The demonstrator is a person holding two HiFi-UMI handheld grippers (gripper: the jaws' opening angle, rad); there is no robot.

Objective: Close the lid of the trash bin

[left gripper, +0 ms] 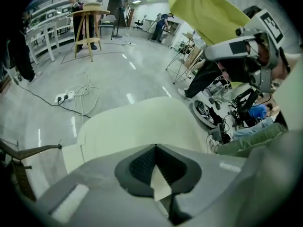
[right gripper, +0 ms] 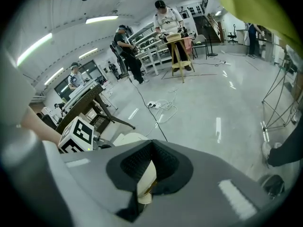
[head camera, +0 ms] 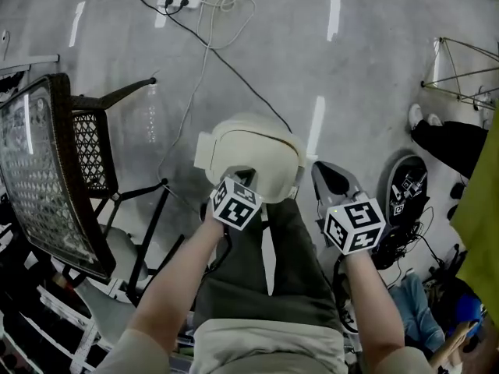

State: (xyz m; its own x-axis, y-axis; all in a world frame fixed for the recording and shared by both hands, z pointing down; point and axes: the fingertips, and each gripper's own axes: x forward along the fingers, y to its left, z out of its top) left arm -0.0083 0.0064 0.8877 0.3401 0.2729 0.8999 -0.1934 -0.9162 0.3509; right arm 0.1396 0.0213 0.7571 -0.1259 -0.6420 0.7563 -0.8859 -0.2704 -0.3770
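Looking down from the head view, the cream trash bin (head camera: 249, 150) stands on the grey floor (head camera: 374, 68) right at the person's knees, its domed lid (head camera: 257, 142) facing up; a dark wicker chair (head camera: 47, 170) is just to its left and a power strip (head camera: 179, 0) with looped cable lies well beyond.

The left tool (head camera: 243, 179) sits over the near edge of the lid; the right tool (head camera: 327, 170) is just beside the bin's right flank. I cannot tell from above whether either touches it.

The left gripper view fills in the rest: the left tool (left gripper: 155, 146) has its jaws drawn together at the tips, the lid (left gripper: 142, 122) spreading broad right beyond them, a cream sliver showing through the hollow between the pads.

The right gripper view shows the right tool (right gripper: 151, 143) likewise narrow, tips meeting; the bin (right gripper: 124, 139) peeks out at its left, beside the left tool's marker cube (right gripper: 75, 135); people stand at a wooden stool (right gripper: 179, 51) far off.
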